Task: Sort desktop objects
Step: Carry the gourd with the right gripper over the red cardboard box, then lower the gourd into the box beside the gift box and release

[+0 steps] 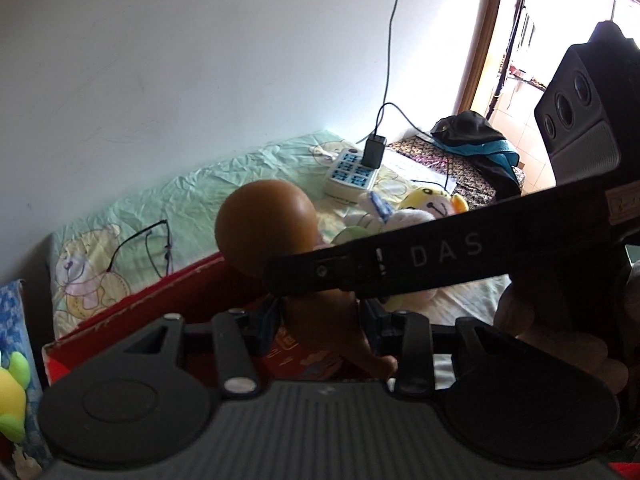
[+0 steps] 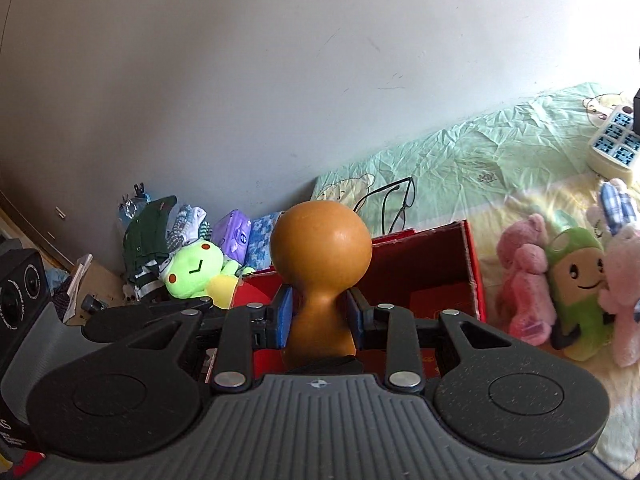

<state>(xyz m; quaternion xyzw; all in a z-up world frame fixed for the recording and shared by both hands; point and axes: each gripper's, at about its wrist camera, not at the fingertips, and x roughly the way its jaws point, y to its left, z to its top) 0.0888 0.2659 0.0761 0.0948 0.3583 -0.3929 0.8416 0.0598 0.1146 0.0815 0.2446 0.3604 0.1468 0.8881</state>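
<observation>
You have the gourd [image 2: 320, 256] pinched at its narrow waist by the right tongs [image 2: 320, 312], blue pads tight on both sides, over the red box [image 2: 432, 276] on the bed. In the left wrist view the left tongs [image 1: 320, 320] seem closed on its lower body too. The skin looks smooth and hard, and the round head is heavy above the grip, so it could tip or slip if your two hands pull apart. The right tongs' black body crosses the left view and hides that lower grip, so you can't be sure. The gourd's base and the box floor are hidden.
</observation>
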